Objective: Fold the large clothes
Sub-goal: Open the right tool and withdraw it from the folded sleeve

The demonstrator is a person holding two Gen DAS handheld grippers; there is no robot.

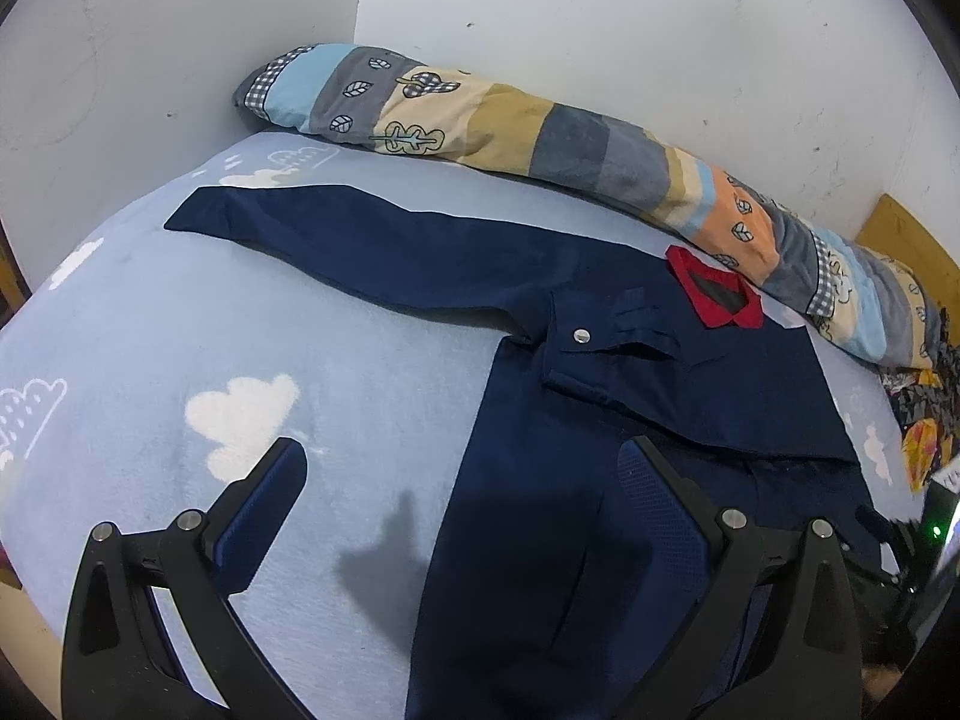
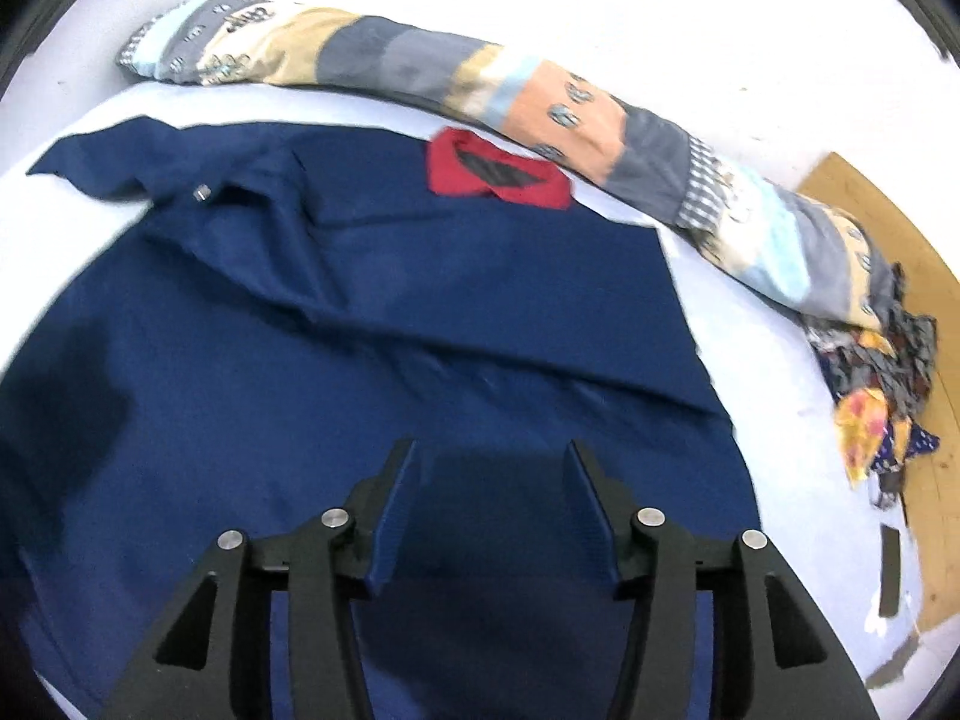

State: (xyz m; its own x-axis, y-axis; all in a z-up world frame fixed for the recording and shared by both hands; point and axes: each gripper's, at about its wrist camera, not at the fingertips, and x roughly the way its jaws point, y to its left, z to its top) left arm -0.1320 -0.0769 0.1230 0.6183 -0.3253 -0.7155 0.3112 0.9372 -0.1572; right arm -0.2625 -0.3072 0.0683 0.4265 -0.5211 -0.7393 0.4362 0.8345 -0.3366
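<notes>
A navy blue jacket [image 1: 540, 396] with a red collar [image 1: 714, 294] lies flat on the bed. One sleeve [image 1: 372, 246] stretches out to the left; the other is folded across the chest, showing a silver snap [image 1: 581, 335]. My left gripper [image 1: 462, 462] is open and empty, hovering over the jacket's left edge. In the right wrist view the jacket [image 2: 420, 312] fills the middle, its red collar [image 2: 498, 177] at the top. My right gripper [image 2: 492, 456] is open and empty just above the jacket's lower body.
The bed has a light blue sheet with white clouds [image 1: 240, 414]. A long patchwork bolster [image 1: 540, 144] lies along the white wall. Crumpled colourful cloth [image 2: 870, 372] sits at the bed's right end by a wooden board [image 2: 888, 222].
</notes>
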